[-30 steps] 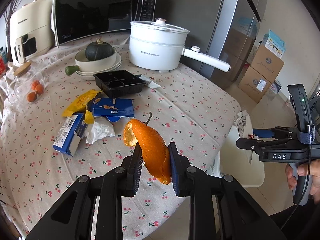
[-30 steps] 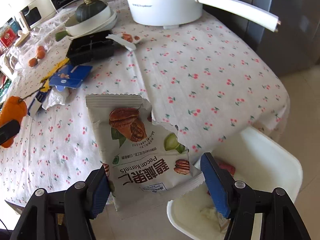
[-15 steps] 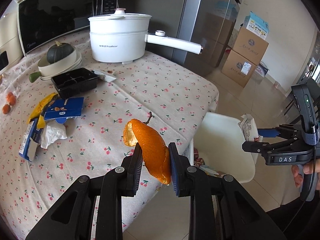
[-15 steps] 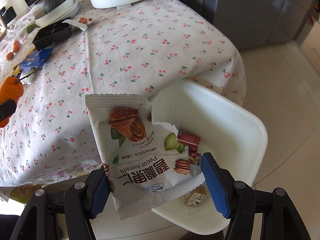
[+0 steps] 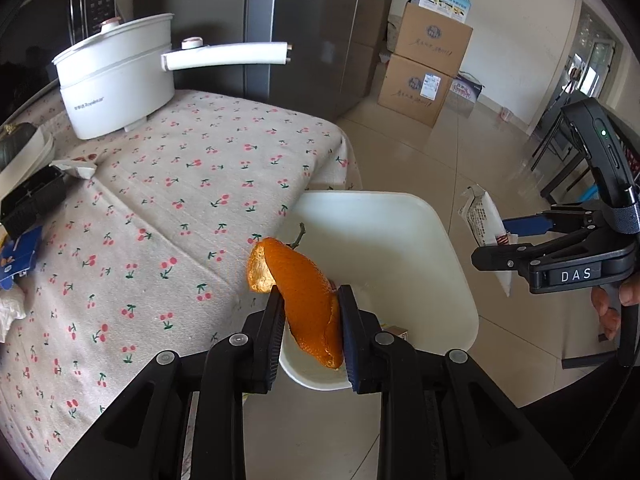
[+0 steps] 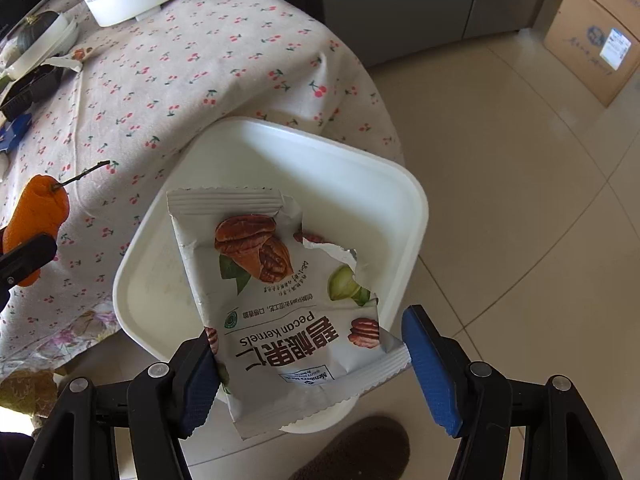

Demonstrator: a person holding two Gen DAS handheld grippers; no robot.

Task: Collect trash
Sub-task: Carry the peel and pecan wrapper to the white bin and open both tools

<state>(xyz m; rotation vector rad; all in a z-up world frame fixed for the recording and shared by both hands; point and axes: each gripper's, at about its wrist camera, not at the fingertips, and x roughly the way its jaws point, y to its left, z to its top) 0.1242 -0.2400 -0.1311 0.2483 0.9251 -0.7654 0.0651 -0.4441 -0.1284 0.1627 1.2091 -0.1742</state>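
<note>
My left gripper (image 5: 310, 320) is shut on a curled orange peel (image 5: 308, 296) with a stem, held over the near rim of a white bin (image 5: 440, 240) that stands on the floor beside the table. My right gripper (image 6: 308, 356) is shut on a torn white pecan-kernels packet (image 6: 280, 280), its pads pressing the packet's two side edges. The packet hangs above the open bin (image 6: 416, 208). In the left wrist view the right gripper (image 5: 500, 242) and packet (image 5: 480, 216) sit right of the bin. In the right wrist view the orange peel (image 6: 40, 212) shows at far left.
The table (image 5: 180, 200) has a cherry-print cloth, a white pot (image 5: 116, 80) with a long handle, a black tray (image 5: 32, 196) and a blue wrapper (image 5: 16, 256). A grey fridge (image 5: 304, 32) and cardboard boxes (image 5: 424, 64) stand behind. A brown slipper (image 6: 352, 452) lies by the bin.
Both grippers have carried their loads off the table top toward its corner and now hang over the white bin. Neither grip has changed.
</note>
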